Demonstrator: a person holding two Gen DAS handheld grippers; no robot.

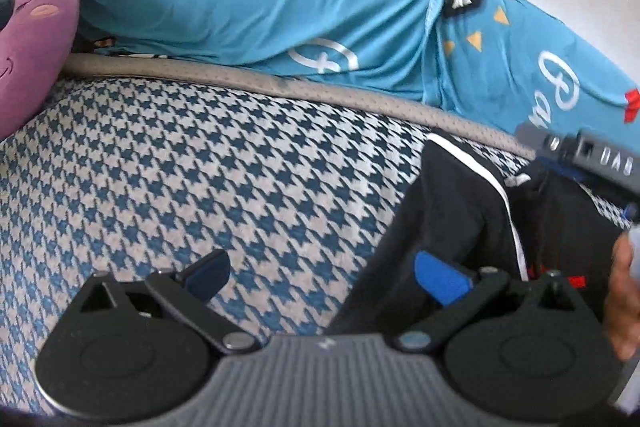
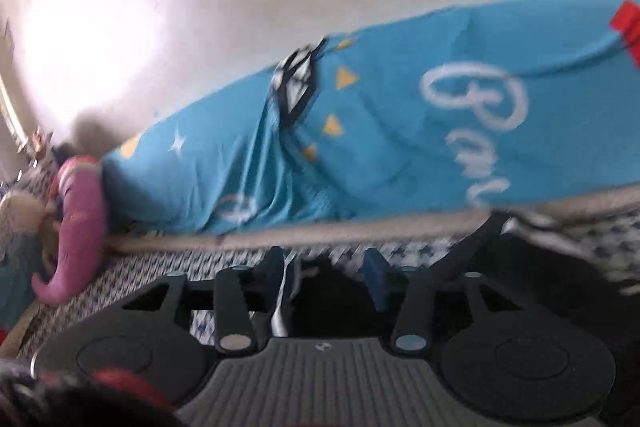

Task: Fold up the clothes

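Black garment (image 1: 460,211) lies bunched on the houndstooth bed (image 1: 200,167). Left gripper (image 1: 324,277) fingers spread wide, its right finger over cloth. Right gripper (image 2: 326,267), blurred, apparently pinches fabric, likely to lift an edge.

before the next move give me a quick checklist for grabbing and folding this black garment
1. Left gripper jaws open: ok, wide apart.
2. Cloth between the left jaws: not ok, the black garment reaches only the right-hand finger.
3. Right gripper jaws around cloth: cannot tell, view blurred, though dark fabric and a white stripe lie between them.
4. Garment flat: not ok, it lies bunched on the houndstooth cover.
5. Folding room: ok, open cover to the left, pillows behind.
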